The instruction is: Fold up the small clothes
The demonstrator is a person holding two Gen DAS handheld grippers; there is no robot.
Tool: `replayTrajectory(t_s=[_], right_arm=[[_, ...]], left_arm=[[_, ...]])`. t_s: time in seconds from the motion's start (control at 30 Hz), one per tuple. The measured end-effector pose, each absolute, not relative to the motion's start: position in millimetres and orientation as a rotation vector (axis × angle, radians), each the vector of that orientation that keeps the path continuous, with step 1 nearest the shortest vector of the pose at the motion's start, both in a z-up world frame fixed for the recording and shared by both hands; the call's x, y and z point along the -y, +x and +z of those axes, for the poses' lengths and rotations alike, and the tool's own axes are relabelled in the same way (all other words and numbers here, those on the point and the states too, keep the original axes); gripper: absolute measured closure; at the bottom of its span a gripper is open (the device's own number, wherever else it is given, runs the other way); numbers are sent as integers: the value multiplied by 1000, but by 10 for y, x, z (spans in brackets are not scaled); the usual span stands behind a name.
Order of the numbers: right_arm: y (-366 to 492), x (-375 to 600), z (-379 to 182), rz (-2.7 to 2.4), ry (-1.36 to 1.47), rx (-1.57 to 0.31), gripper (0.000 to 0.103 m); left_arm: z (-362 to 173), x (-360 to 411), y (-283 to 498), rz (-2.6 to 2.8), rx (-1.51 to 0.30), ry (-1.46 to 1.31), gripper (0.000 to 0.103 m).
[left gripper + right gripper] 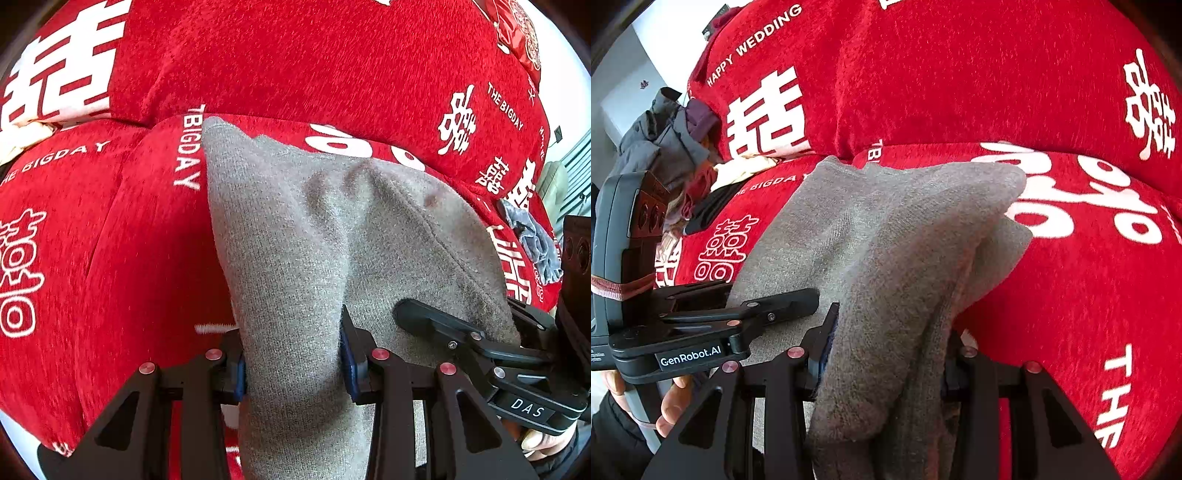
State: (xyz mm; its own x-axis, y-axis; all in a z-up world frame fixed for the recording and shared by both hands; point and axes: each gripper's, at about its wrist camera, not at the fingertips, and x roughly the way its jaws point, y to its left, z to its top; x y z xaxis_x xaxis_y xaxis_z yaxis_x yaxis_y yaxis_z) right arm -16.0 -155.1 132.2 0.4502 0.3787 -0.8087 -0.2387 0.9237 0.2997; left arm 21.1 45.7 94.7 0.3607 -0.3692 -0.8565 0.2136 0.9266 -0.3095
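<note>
1. Biggest thing here is the red sofa cover (pixel 295 55), plush, printed with white characters and the words "THE BIGDAY" and "HAPPY WEDDING"; it fills both my views, back cushion far, seat cushion near.
2. On the seat lies the grey knit garment (pixel 295 229), its far edge resting on the red cloth near the seam between seat and back, its near part lifted and bunched up towards me. In my right view the same grey cloth (pixel 886 240) hangs in thick doubled folds with a loose flap sticking out on the right.
3. Far left in my right view there's a pile of other clothes (pixel 661 136), dark grey and maroon, heaped at the end of the sofa.
4. My left claw (pixel 295 363) is pinching the grey garment: the cloth is squeezed between both blue pads and drapes down below them.
5. My right claw (pixel 882 354) is clamped on a fat bundle of the same garment; the left finger presses the cloth, the right one is mostly hidden behind it.
6. The two claws sit just beside each other on the garment's near edge; each shows in the other's view.
7. A crumpled blue-grey cloth (pixel 535 236) lies on the seat at the right.
8. My left hand (pixel 670 402) grips its handle.
</note>
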Motion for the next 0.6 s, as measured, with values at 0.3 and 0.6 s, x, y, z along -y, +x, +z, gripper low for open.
replayTrajectory(t_s=[0.3,0.6], right_arm=[[-361,1447,1194,389,148,-1052,58],[-403,1447,928,387,160,-1092,58]], left_arm=[[800,-544,37,-378,-1158,-141,63],[573,-622,-8,-388,-1165,-148,58]])
